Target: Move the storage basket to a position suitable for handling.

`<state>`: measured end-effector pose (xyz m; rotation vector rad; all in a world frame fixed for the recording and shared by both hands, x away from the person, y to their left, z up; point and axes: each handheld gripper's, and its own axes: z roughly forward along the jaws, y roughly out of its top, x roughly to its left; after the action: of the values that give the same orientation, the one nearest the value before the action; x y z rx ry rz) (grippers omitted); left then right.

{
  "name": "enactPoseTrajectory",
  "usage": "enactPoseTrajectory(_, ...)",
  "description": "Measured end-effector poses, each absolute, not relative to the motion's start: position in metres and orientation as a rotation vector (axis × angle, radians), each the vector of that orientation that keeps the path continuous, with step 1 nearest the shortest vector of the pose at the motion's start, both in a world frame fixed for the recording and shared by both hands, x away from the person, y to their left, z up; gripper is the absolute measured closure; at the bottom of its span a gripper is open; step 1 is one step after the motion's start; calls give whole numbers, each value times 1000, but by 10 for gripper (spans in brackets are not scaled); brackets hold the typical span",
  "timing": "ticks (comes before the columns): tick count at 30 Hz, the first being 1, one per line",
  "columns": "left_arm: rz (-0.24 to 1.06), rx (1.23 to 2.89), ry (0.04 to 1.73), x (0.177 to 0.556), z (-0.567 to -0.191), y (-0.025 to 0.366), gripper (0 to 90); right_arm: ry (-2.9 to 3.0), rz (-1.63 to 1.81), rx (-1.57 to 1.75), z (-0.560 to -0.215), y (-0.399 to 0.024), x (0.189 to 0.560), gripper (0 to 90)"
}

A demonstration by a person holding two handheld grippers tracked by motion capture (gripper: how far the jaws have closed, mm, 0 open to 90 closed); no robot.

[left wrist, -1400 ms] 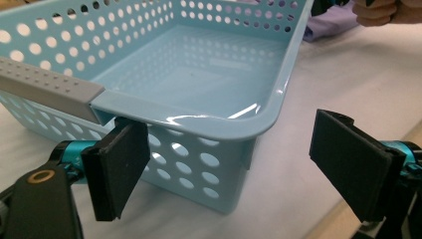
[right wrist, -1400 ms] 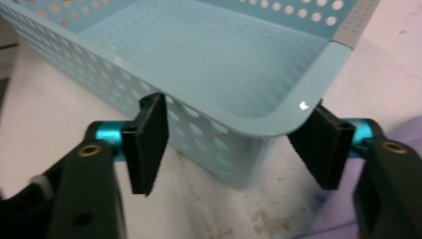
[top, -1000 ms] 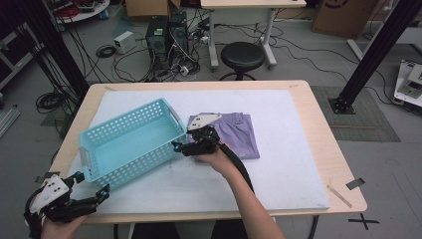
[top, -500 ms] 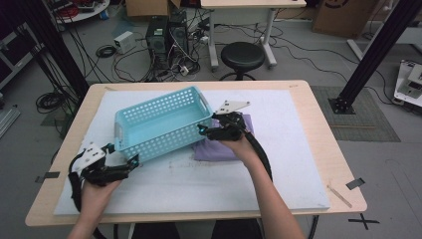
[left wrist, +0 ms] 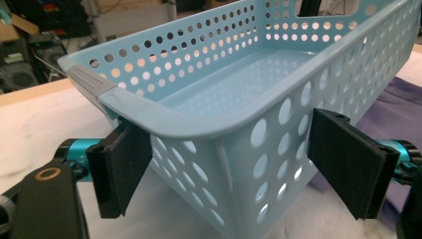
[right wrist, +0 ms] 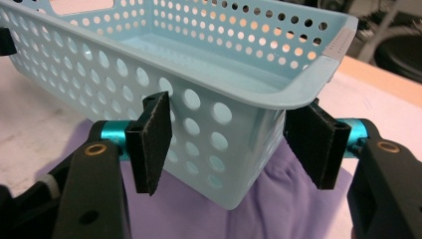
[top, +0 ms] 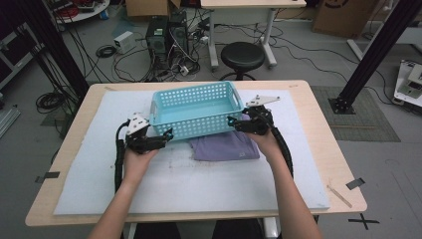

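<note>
A light blue perforated basket sits at the back middle of the white mat, and it is empty inside. My right gripper is shut on its near right corner; in the right gripper view the pads of the right gripper press the basket walls on either side of that corner. My left gripper stands open around the near left corner. In the left gripper view, one pad of the left gripper is beside the basket and the other stands apart. A folded purple cloth lies partly under the basket's near right corner.
A white mat covers most of the wooden table. A thin stick lies near the table's right front corner. Beyond the far edge stand a black stool and computer boxes with cables on the floor.
The basket has travelled from the left of the mat to the back middle with my right gripper on it and turned square. My left hand came up from the near left edge to the basket's corner.
</note>
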<state>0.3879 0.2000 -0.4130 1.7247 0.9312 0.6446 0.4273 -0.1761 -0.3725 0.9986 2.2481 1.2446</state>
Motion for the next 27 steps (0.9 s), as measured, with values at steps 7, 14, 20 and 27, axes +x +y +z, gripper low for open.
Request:
enactPoseTrajectory(7,635,1736,917,413,-413,177,155,2200,1228,1095,-377,-195,436,371)
enactPoseTrajectory(14,632,1763,897,425,-419,165,155,2178,1201,1175,-383,-205,442,367)
enactPoseTrajectory(20,593,1793,907,428,-417,169,166,2200,1185,1193,-387,-208,444,371)
enactPoseTrajectory(27,583,1821,909,414,-419,188,164,2209,1106,1212,-391,-212,435,296)
